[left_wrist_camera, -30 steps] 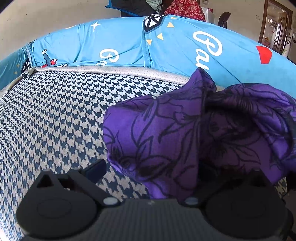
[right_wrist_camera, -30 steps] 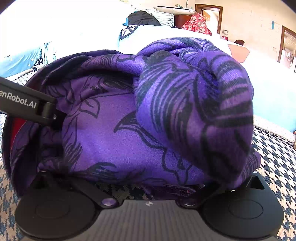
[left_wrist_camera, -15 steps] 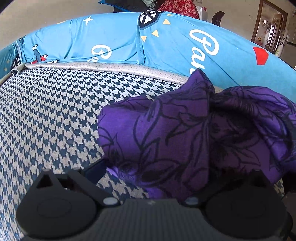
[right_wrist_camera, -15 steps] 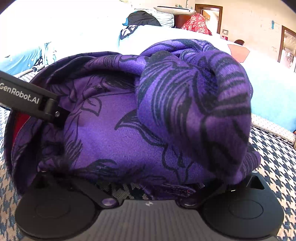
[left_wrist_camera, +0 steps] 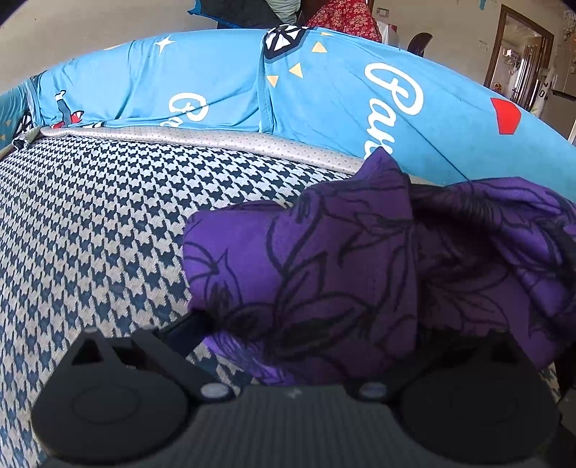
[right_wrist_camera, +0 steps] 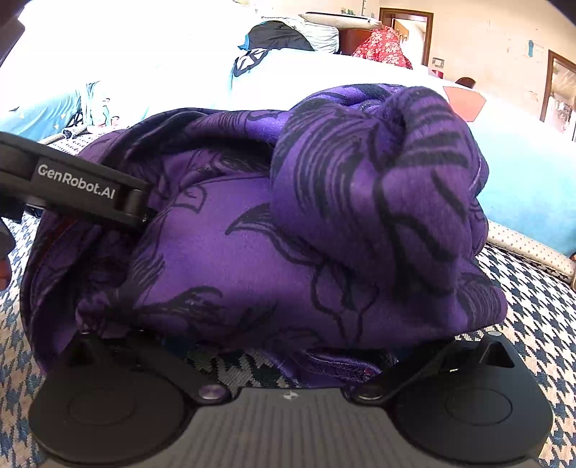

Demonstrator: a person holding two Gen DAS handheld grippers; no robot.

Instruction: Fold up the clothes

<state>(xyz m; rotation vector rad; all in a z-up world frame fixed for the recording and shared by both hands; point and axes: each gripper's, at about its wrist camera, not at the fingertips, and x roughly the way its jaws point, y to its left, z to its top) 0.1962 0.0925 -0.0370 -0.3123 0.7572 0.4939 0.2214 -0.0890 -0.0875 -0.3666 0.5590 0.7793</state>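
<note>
A purple garment (left_wrist_camera: 324,259) with black flower outlines lies bunched on a blue-and-white houndstooth cover (left_wrist_camera: 90,216). It is heaped over my left gripper (left_wrist_camera: 288,331). That gripper's linkage arms are spread wide; its left fingertip (left_wrist_camera: 187,329) shows at the cloth's left edge, and the other is hidden. In the right wrist view the same garment (right_wrist_camera: 252,252) covers my right gripper (right_wrist_camera: 288,338), whose arms are also spread wide and whose fingertips are both buried. One finger (right_wrist_camera: 90,187) of the left gripper pokes into the cloth's left side there.
A light blue printed cushion (left_wrist_camera: 216,82) with white lettering runs along the far edge behind a grey dotted border (left_wrist_camera: 216,138). Other clothes are piled (right_wrist_camera: 280,34) further back. Houndstooth cover (right_wrist_camera: 532,309) lies bare to the right, doorways beyond.
In the right wrist view the left gripper's finger has slid rightward and deeper into the purple cloth. The bundle has shifted slightly; the left view has drifted a little.
</note>
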